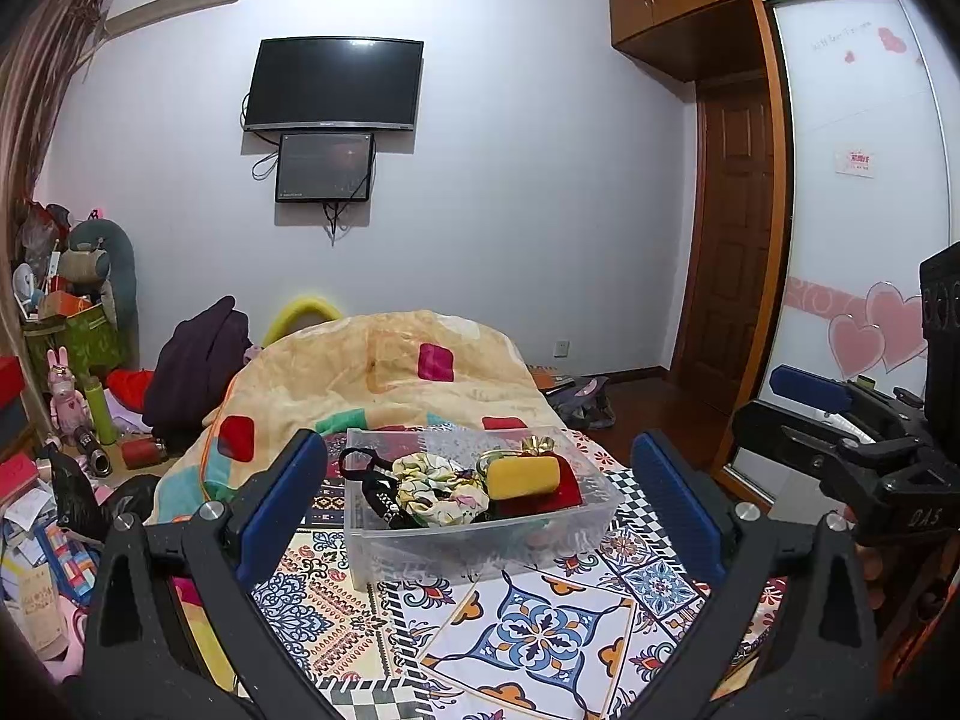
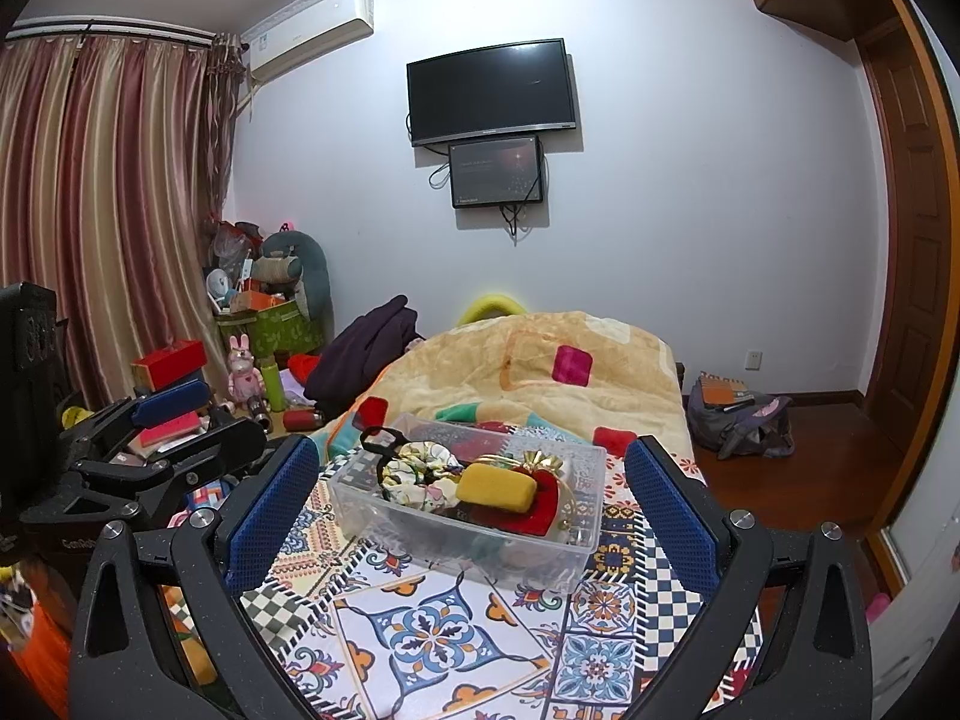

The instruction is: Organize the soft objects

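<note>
Left wrist view: we see our left gripper (image 1: pixel 480 498) with its blue-padded fingers (image 1: pixel 282 504) spread wide apart, gripping nothing. Straight ahead of it, framed between the fingers, the clear plastic bin (image 1: pixel 480 546) sits on the patterned bedspread (image 1: pixel 540 636). Inside the bin we find a yellow sponge (image 1: pixel 523 476) lying on a red pouch (image 1: pixel 552 495), a floral scrunchie (image 1: pixel 441 489) to the left of it, and a black strap (image 1: pixel 372 480) further left. Our right gripper (image 2: pixel 474 504) is likewise splayed and empty, and the bin (image 2: pixel 462 546) lies just ahead of it too. Beyond the bin a beige quilt (image 1: pixel 384 360) is heaped on the bed.
</note>
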